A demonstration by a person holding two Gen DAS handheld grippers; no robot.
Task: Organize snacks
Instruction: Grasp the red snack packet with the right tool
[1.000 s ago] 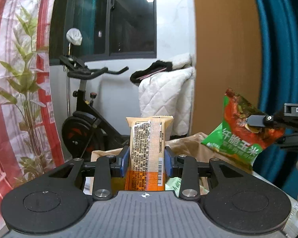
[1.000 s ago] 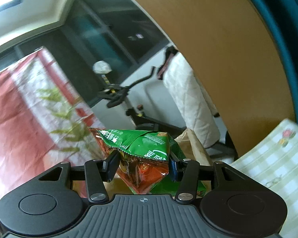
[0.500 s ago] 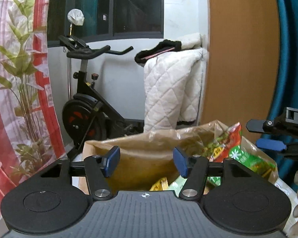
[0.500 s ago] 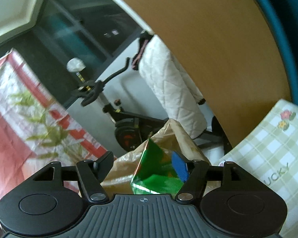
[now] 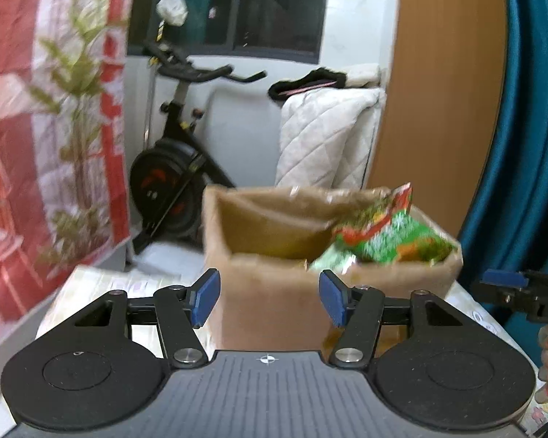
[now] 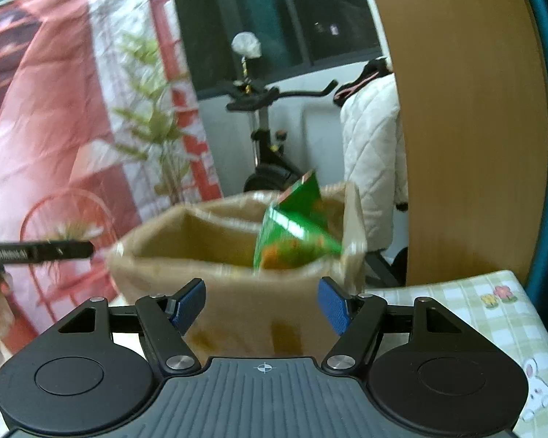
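Checked cloth surface (image 6: pixel 493 314), exercise bike behind the paper bag (image 5: pixel 274 292). Your left tool (image 5: pixel 268 297) and right tool (image 6: pixel 261 301) both gape wide, empty. Green snack packet (image 5: pixel 387 241) sits in the bag's right side. No loose snacks visible; likely near done.

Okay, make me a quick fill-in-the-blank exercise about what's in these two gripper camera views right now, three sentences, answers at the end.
1. The green snack packet sticks out of the brown paper ____.
2. The left gripper holds ____ between its fingers.
3. The right gripper has its jaws ____.

Missing words: bag; nothing; open
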